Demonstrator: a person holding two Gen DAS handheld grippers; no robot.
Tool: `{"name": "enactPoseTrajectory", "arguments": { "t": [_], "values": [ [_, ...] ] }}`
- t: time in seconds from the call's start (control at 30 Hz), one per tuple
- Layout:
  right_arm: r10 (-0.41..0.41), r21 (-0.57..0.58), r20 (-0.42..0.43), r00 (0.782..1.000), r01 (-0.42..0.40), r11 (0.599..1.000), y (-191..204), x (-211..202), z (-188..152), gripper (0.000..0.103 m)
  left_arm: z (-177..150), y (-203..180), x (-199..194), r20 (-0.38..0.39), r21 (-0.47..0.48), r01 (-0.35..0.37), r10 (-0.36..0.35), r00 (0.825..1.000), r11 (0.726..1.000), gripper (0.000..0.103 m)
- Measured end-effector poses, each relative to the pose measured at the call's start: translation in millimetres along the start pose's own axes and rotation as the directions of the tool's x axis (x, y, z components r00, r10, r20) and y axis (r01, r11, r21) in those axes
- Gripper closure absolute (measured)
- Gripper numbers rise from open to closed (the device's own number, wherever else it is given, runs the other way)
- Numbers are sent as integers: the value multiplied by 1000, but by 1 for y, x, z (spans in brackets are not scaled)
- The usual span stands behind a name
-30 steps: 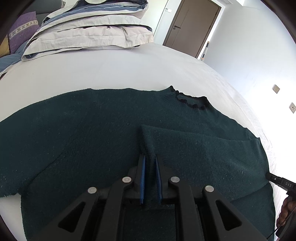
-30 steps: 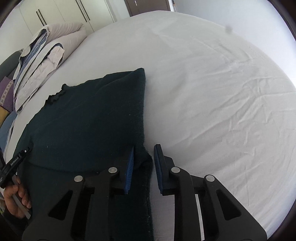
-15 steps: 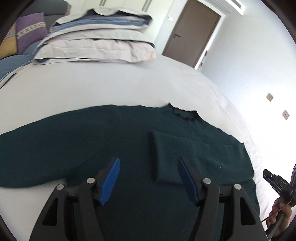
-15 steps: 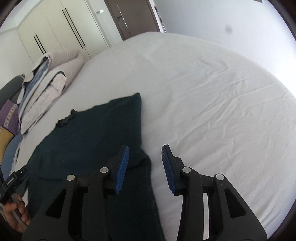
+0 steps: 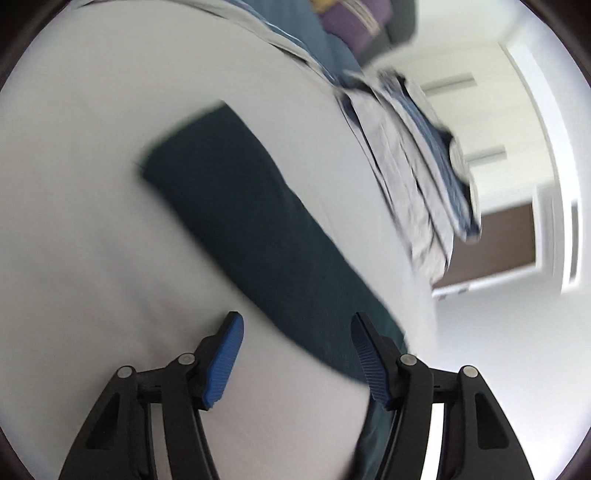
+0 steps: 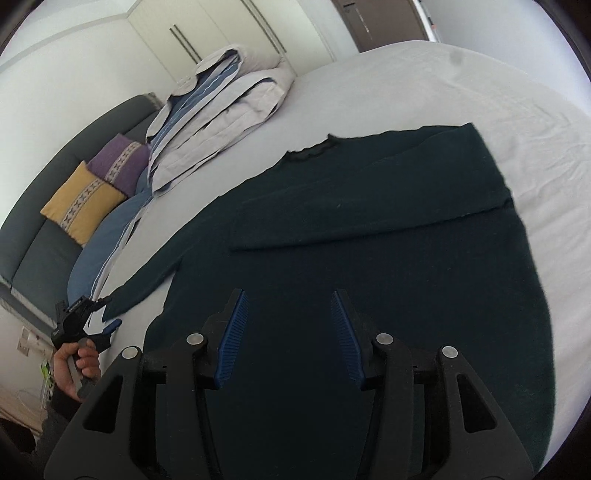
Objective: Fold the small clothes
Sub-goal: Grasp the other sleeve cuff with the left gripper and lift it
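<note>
The dark green sweater (image 6: pixel 369 266) lies flat on the white bed sheet (image 6: pixel 480 92), collar (image 6: pixel 314 151) toward the pillows. One sleeve is folded across the chest, its edge running as a straight line over the body. The other sleeve (image 5: pixel 236 214) stretches out to the side on the bare sheet, ending in a squared cuff; in my left wrist view, which is blurred and tilted, it runs as a long dark band from the upper left down toward my fingers.

My right gripper (image 6: pixel 288 336) hangs over the lower body of the sweater. Its blue pads (image 6: pixel 232 339) stand apart with only knit fabric seen below the gap; nothing is pinched, and the jaws are opening.

My left gripper (image 5: pixel 295 358) is over the sheet near where the outstretched sleeve meets the body. Its jaws stand fairly wide, easing closed a little, and they grip nothing; the sleeve passes behind the right-hand pad (image 5: pixel 369 362), though I cannot tell whether it touches. From the right wrist view that same gripper (image 6: pixel 92 325) shows small at the far left, just beside the sleeve's cuff, with my hand (image 6: pixel 74 369) wrapped around its handle.

Beyond the sweater, a folded grey and blue striped duvet (image 6: pixel 221 99) sits at the head of the bed. Beside it are a purple cushion (image 6: pixel 118 162) and a yellow cushion (image 6: pixel 81 199) against a dark headboard (image 6: pixel 33 236). White wardrobe doors (image 6: pixel 207 29) and a brown door (image 6: pixel 384 18) stand behind.
</note>
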State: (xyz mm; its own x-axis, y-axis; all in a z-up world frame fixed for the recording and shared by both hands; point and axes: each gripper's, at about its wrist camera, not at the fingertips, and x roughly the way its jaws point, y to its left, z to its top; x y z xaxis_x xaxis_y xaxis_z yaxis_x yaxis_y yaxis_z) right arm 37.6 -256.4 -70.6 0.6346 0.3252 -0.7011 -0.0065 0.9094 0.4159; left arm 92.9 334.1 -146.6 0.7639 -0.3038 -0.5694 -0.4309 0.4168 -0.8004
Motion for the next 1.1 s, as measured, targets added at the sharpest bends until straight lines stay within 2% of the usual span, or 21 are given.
{"name": "enactPoseTrajectory", "arguments": {
  "t": [0.1,0.23,0.3,0.4,0.43,0.47,0.5,0.57,0.63,0.7,0.8,0.83,0.9,0.93,0.97,1.0,1.03,1.1],
  "values": [
    [23,-6,-22,999,-24,1000,18,12,-2,58,15,18,-12,64,-107,32,-25,998,994,39],
    [39,-4,-32,999,-39,999,34,21,-5,58,22,34,-9,117,-234,45,-18,993,971,40],
    [42,-1,-35,999,-42,999,39,24,-7,58,25,35,-6,147,-248,45,-8,989,968,42],
    [46,7,-35,998,-46,999,41,27,-6,58,39,38,3,153,-287,30,15,988,957,70],
    [48,12,-32,998,-47,999,40,27,-6,58,43,40,9,142,-307,23,21,990,951,84],
    [47,16,-30,998,-47,999,36,27,-5,59,46,42,12,133,-330,13,33,991,944,93],
    [46,21,-27,999,-45,999,34,26,-5,59,46,43,12,133,-337,5,42,990,941,94],
    [43,33,-21,999,-42,999,26,24,-4,59,48,27,10,144,-280,-36,79,986,959,95],
    [45,49,-12,999,-44,998,17,22,-6,61,44,-1,7,161,-176,-81,110,981,981,95],
    [45,71,-4,999,-44,997,6,19,-8,61,36,-36,13,155,-70,-100,110,982,993,95],
    [41,98,9,999,-42,994,-11,12,-10,61,8,-105,30,140,149,-138,118,983,979,95],
    [35,106,16,999,-36,994,-16,10,-11,61,-7,-132,37,140,235,-150,120,983,960,95],
    [24,126,28,999,-27,992,-29,4,-13,61,-46,-186,55,135,415,-170,124,983,894,95],
    [17,138,36,999,-22,990,-35,1,-13,61,-72,-214,65,133,514,-176,125,983,840,95],
    [11,154,46,999,-18,988,-44,-3,-14,61,-103,-241,77,131,613,-177,122,984,770,94],
    [6,169,54,999,-15,985,-50,-5,-15,61,-129,-261,86,126,680,-175,121,985,712,94],
    [2,182,60,998,-13,983,-56,-8,-15,61,-162,-281,98,119,756,-166,117,986,633,94],
    [-9,207,71,997,-6,978,-69,-12,-16,61,-222,-308,121,108,855,-150,112,988,497,94]
  ]
}}
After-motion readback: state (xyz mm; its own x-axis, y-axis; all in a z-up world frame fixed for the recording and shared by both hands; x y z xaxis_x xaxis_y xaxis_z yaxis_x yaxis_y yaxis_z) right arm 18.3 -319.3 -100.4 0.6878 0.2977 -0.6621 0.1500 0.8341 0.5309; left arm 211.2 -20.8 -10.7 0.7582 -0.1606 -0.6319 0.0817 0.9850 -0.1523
